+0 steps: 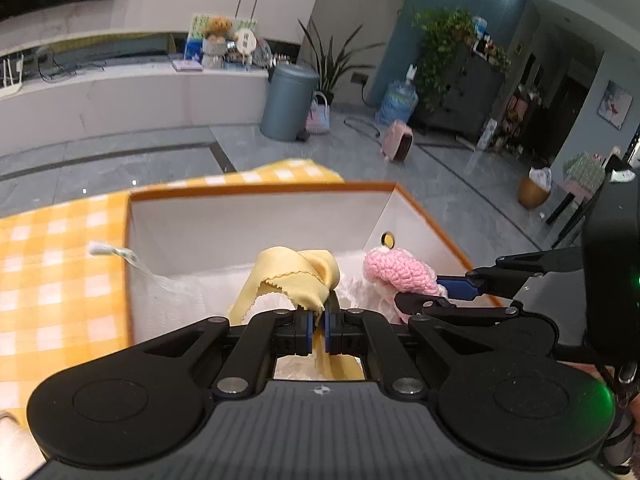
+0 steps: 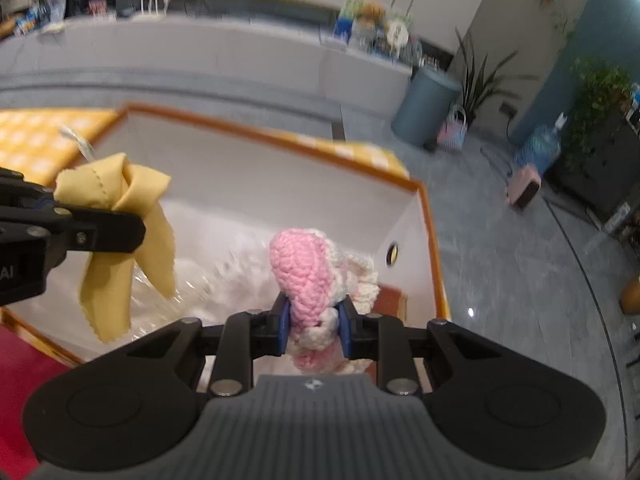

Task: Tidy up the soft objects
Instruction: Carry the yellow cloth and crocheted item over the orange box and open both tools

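My left gripper (image 1: 318,326) is shut on a yellow cloth (image 1: 296,276), which hangs over a white box with an orange rim (image 1: 256,190). My right gripper (image 2: 314,330) is shut on a pink and white crocheted toy (image 2: 308,276) and holds it over the same box (image 2: 256,134). In the left wrist view the toy (image 1: 400,270) and the right gripper (image 1: 436,294) are just right of the cloth. In the right wrist view the cloth (image 2: 120,208) hangs at the left. White fluffy material (image 2: 228,272) lies in the bottom of the box.
The box stands on a yellow checked tablecloth (image 1: 52,264). A red surface (image 2: 20,364) lies at the near left. Beyond the table are a grey floor, a grey bin (image 1: 288,100), potted plants (image 1: 336,64), a pink heater (image 1: 398,142) and a white counter (image 1: 120,96).
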